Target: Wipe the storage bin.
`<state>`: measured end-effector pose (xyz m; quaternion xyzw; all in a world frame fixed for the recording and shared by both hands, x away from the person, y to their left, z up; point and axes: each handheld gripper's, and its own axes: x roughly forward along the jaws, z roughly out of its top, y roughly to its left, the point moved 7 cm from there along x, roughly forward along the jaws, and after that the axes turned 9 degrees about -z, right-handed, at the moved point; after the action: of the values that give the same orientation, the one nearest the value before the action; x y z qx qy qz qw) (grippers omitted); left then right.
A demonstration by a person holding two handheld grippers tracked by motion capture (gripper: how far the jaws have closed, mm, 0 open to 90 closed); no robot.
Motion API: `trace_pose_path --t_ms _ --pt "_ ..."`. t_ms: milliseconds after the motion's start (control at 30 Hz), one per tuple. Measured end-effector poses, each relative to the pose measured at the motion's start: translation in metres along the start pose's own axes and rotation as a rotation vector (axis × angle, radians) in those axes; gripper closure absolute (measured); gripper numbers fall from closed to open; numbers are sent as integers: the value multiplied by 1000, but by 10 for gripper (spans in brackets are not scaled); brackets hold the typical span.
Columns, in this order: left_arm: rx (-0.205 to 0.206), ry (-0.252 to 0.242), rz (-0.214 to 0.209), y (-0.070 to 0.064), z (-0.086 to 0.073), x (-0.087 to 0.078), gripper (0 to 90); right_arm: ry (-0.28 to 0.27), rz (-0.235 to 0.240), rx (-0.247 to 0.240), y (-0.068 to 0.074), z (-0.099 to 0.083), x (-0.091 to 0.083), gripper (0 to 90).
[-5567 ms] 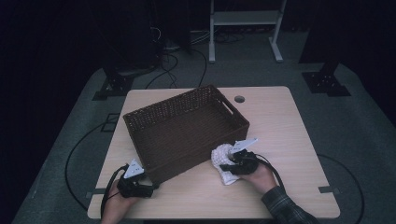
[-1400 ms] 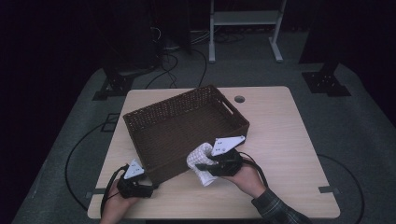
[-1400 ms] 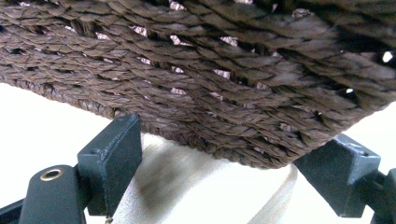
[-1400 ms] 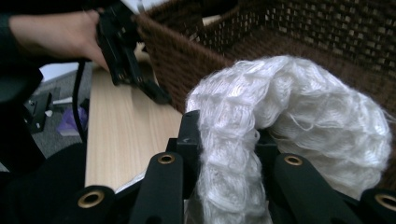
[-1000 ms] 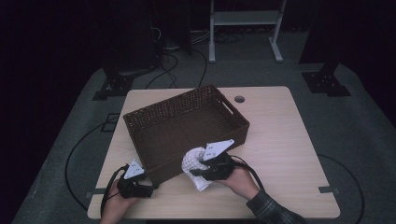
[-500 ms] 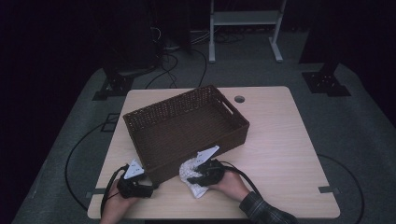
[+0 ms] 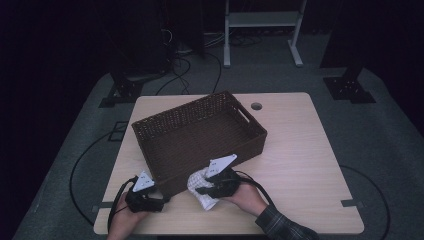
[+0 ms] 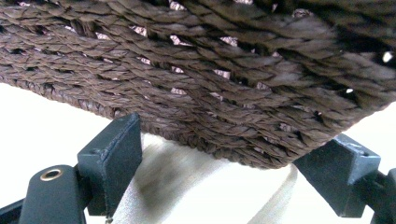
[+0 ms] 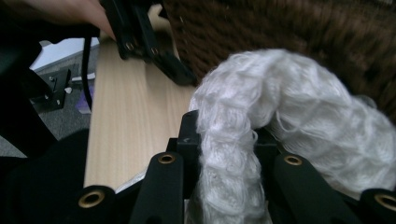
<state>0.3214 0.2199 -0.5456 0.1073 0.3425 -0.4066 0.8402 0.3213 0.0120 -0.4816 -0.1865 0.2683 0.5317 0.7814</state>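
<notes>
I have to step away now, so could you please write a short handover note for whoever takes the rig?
Right gripper: shut on the white cloth, held by the wicker basket near wall.
Left gripper: open, jaws either side of the basket's near corner, on the table.
Done: cloth picked up.
Left, probably: lift the cloth over the rim and drop it into the basket.

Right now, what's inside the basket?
The wicker basket looks empty in the high view: only its woven floor shows. The strip behind its near wall is hidden. The white cloth is outside, pinched by the right gripper against the near wall.
</notes>
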Motion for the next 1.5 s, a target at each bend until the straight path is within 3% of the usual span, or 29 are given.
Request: trace_pose_path --t_ms 200,333,533,1000,1167,1300,1500 --pt "0 0 0 0 0 0 168 -81 3 -24 7 24 -17 723" --pt "-1 0 0 0 0 0 168 -89 6 -39 11 30 -16 723" --pt "0 1 0 0 0 0 168 -47 24 -55 16 22 1 723" --pt "2 -1 2 0 0 0 168 100 61 -37 20 -13 51 722" --pt "1 -2 2 0 0 0 168 102 70 -36 23 -14 55 722" --pt "0 -2 1 0 0 0 168 75 68 -50 26 -5 48 722" --pt "3 3 1 0 0 0 168 -27 94 -61 37 25 27 722"
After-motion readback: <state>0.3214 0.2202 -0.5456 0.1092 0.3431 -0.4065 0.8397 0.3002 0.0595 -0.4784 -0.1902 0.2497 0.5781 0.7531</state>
